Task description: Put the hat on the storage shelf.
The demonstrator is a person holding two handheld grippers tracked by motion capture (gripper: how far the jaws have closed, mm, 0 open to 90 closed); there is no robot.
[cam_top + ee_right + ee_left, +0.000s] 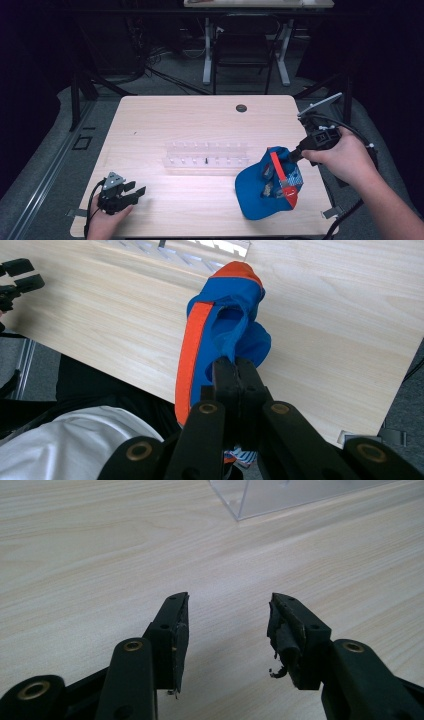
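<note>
Cap point(262, 187), blue with orange trim, hangs over the table's point(200, 115) right front, pinched by its rim in my right gripper point(296, 156). My left gripper point(136, 191) rests open, empty. That thin fabric pinch could slip, dropping the cap off the edge.

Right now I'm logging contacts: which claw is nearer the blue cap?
Right. The right claw is shut on the blue cap; the left claw rests open, apart from it, at the table's left front.
</note>
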